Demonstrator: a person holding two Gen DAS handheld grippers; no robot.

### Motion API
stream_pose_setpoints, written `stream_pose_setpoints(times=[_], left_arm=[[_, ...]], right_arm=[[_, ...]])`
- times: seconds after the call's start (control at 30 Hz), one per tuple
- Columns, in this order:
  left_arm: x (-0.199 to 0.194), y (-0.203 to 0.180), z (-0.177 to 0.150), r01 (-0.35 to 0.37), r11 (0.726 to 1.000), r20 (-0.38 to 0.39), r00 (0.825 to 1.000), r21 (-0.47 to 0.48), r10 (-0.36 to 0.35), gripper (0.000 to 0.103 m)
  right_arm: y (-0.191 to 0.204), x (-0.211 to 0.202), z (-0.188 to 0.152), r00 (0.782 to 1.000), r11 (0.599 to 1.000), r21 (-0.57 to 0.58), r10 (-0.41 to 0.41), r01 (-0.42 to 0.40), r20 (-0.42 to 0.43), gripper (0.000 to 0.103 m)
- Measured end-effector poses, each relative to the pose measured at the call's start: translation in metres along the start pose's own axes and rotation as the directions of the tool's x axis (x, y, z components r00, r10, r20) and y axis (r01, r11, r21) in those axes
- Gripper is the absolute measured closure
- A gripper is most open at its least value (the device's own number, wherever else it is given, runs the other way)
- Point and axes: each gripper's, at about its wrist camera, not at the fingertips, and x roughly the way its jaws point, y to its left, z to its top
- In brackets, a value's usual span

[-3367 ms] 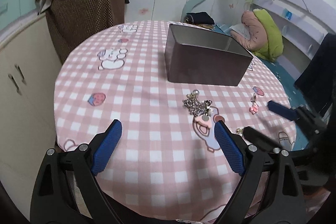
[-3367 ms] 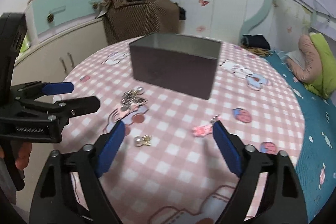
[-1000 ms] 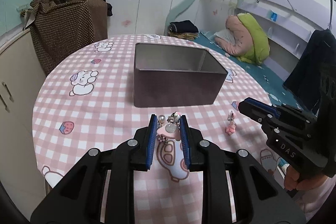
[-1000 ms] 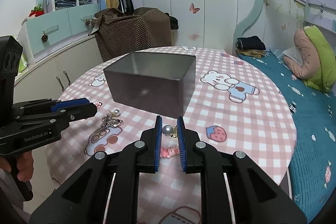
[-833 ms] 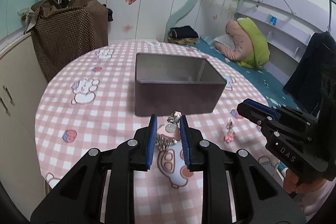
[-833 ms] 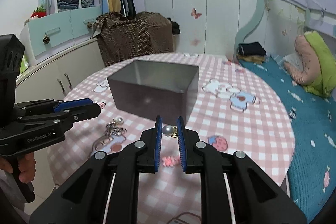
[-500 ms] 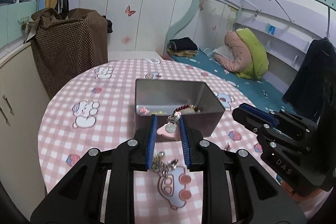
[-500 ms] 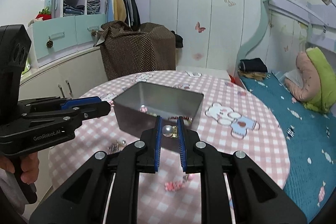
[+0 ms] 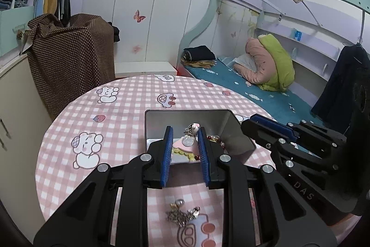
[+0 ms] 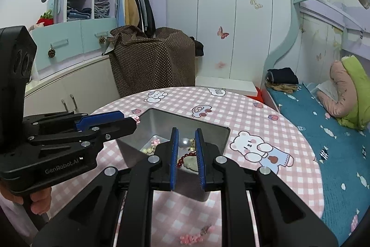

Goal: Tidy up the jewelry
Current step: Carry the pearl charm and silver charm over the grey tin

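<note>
My left gripper [image 9: 185,131] is shut on a pink charm with a silver disc [image 9: 183,145], held over the near edge of the open grey tin box [image 9: 185,111]. My right gripper [image 10: 186,131] is shut on a pearl piece [image 10: 185,142] above the same box [image 10: 203,123]. Inside the box lie a red bead bracelet [image 10: 181,160], a pale green pendant [image 10: 192,163] and a small pink piece [image 10: 156,141]. A pile of silver chain [image 9: 182,214] rests on the cloth under my left gripper. A pink charm [image 10: 192,237] lies on the table below my right gripper.
The box stands on a round table with a pink checked cloth [image 9: 120,122]. A cabinet [image 10: 76,89] and a brown dotted cover [image 10: 152,61] are beyond on the left. A bed with blue bedding [image 10: 323,122] runs along the right. A hand [image 10: 39,198] grips the left tool's handle.
Both grippers have risen and moved forward with their pieces. They went from in front of the box to above it, so its inside now shows. The silver chain stayed on the cloth.
</note>
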Motion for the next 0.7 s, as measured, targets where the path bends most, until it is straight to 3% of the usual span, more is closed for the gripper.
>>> stream_pose_setpoints(times=[0.6,0.63,0.7], left_arm=[[0.055,0.022,0.002,0.037,0.996,-0.082,0.996,-0.078,-0.043,0.080],[0.056,0.022,0.001,0.036,0.996,-0.085,0.996,-0.078,-0.042,0.080],[0.057,0.022,0.001,0.036,0.996,-0.085,0.995,-0.079,-0.043,0.080]], right_arm=[[-0.014,0.046,0.003,0.993,0.997,0.046,0.063,-0.058,-0.096,0.088],[-0.016,0.047,0.003,0.993,0.997,0.048,0.061,-0.057,-0.099,0.087],[-0.017,0.047,0.003,0.993,0.997,0.056,0.057,-0.052,-0.099,0.066]])
